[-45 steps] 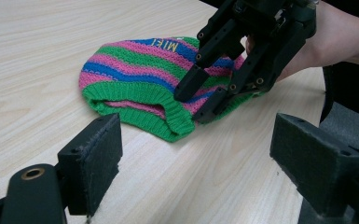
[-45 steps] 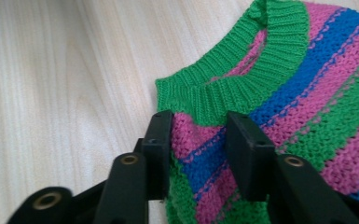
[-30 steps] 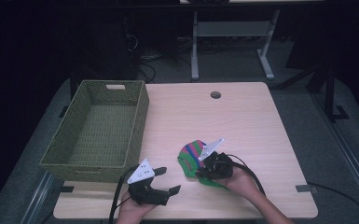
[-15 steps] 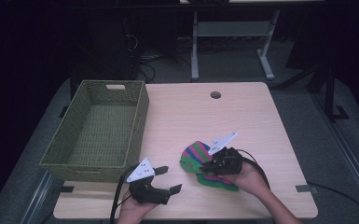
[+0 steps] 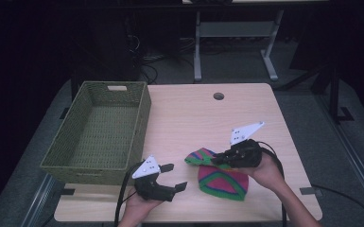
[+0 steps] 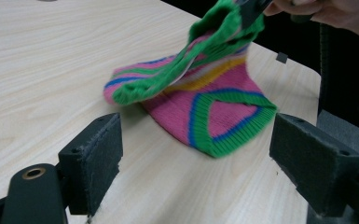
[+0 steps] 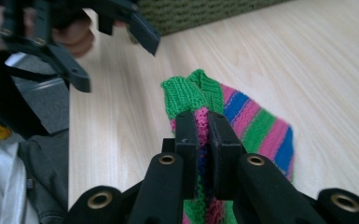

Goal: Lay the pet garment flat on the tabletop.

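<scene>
Right gripper [image 5: 220, 158] clamped on the knit hat's [image 5: 220, 178] green rim, jaws pinching a fold; one edge lifted off the table [image 5: 194, 118], the rest of the hat lying near the front edge. Left gripper [image 5: 174, 177] waits just beside it, jaws wide apart and empty. Step in hand looks like the pick-up. Next likely a carry left into the woven basket [image 5: 99, 137], needing the trailing cloth clear of the basket's wall. How much fabric sits between the pads is hard to judge; the raised edge blurs in the left gripper view.
</scene>
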